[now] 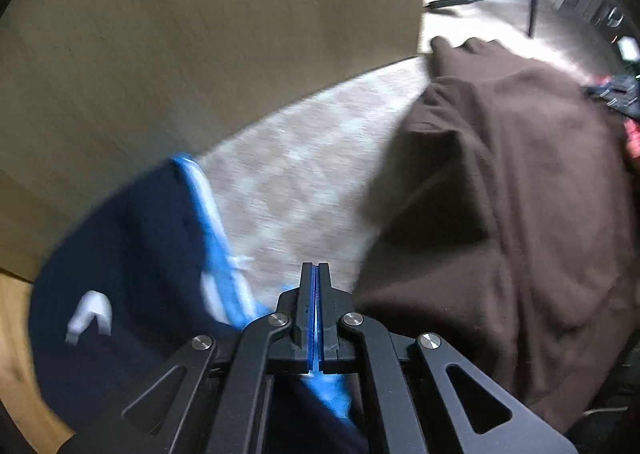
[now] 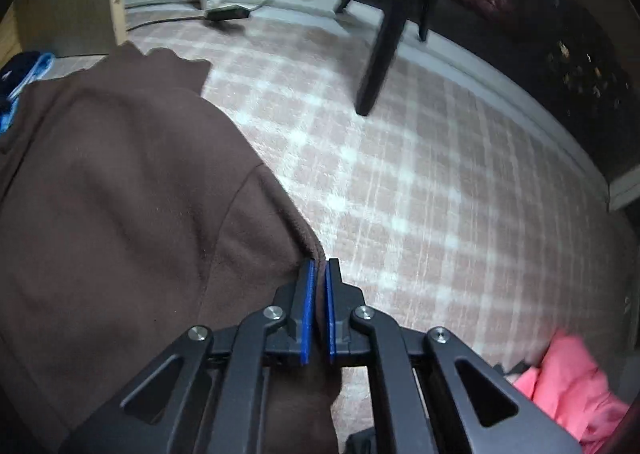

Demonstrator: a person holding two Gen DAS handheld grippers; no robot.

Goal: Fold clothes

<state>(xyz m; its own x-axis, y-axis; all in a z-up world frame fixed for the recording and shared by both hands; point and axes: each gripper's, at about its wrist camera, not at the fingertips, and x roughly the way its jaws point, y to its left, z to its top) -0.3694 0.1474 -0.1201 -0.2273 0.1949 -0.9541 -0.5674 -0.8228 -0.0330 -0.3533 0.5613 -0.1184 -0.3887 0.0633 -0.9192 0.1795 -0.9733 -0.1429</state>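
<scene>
Right wrist view: brown sweatshirt (image 2: pixel 120 194) sprawls over the checked carpet (image 2: pixel 400 194) from 9 o'clock, and my right claw (image 2: pixel 318 274) pinches its sleeve edge. My left claw (image 1: pixel 316 278) sits squeezed together, navy jacket (image 1: pixel 120 254) at 8 o'clock.

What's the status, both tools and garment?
Left tool shut, nothing visibly gripped. Right tool shut on brown garment edge. Navy garment beside it; carpet ahead clear.

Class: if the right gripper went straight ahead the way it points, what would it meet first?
Probably the checked pink-and-white carpet; farther on stands a black chair leg. Depth is unclear.
</scene>
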